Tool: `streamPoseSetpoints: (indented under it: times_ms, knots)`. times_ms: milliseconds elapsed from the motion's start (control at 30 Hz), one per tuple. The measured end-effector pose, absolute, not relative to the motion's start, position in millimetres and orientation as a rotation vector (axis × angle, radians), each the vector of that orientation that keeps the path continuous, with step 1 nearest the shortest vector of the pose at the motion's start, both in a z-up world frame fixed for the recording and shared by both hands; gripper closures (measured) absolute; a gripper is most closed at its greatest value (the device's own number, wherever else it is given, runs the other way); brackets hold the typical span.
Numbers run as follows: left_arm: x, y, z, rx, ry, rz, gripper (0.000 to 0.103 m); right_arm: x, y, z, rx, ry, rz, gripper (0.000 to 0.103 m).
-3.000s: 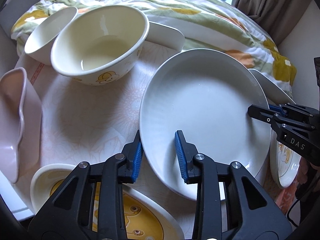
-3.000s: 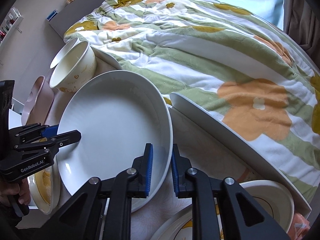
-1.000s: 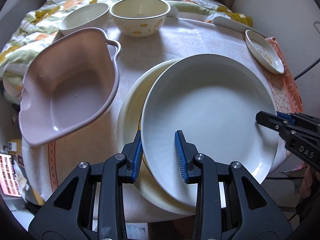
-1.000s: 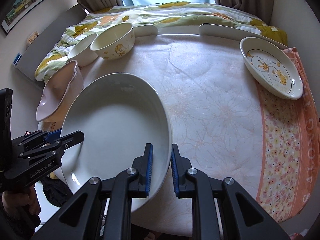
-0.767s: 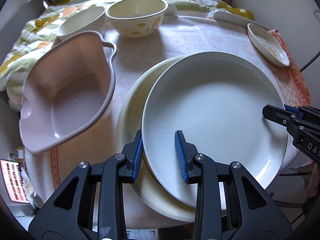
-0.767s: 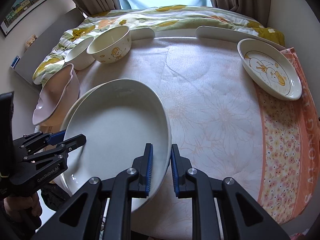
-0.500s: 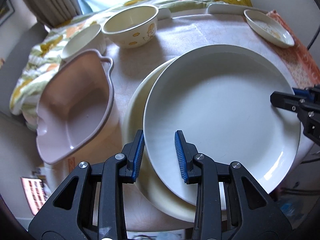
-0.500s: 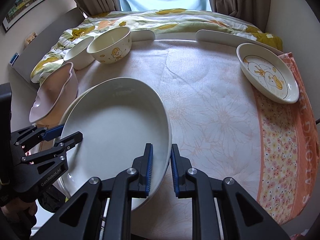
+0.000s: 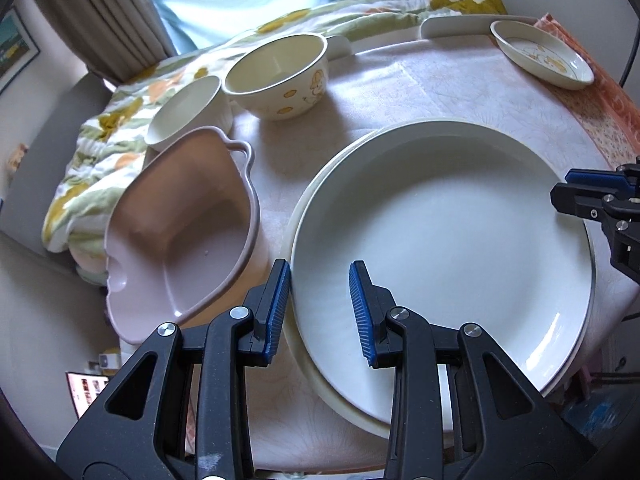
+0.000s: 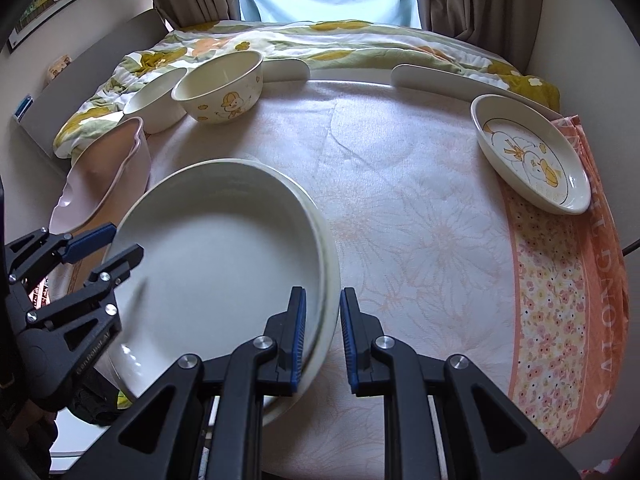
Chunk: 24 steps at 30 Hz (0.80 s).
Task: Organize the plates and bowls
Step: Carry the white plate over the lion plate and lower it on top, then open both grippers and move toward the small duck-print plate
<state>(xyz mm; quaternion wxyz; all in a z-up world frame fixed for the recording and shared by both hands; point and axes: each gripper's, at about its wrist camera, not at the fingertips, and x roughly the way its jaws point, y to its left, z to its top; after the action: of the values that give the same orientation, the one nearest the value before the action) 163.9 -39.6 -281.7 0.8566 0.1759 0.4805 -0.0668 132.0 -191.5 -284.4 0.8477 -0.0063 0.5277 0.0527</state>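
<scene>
Plate (image 9: 440, 240) rim sits between both hand-held grippers' pads, seemingly clamped.

My left gripper (image 9: 318, 312) and right gripper (image 10: 323, 340) are showing black plastic arms, ribbed blue pads (image 9: 279, 312) and silver screws; white lettering is running along the left one's side.

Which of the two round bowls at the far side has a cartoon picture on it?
The larger cream bowl; the smaller bowl to its left is plain white.
</scene>
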Motion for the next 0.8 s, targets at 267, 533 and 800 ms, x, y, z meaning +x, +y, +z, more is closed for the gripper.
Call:
streamPoseSetpoints:
  times_ms: [267,533,800]
  knots:
    - [163.3,-39.0,-282.4,0.356,1.004,-0.153,0.075,132.8,-191.5,-285.9,-0.013,1.119,0.105,0.087]
    - [162.4,-32.5,-255.7,0.274,0.964,-0.192,0.075,130.1,-199.6,-277.3,0.033,1.11,0.104,0.087]
    - [167.3,-33.0,-203.7,0.181,0.893,-0.232,0.002,127.5,-213.6,-239.7,0.101,1.081,0.089,0.065]
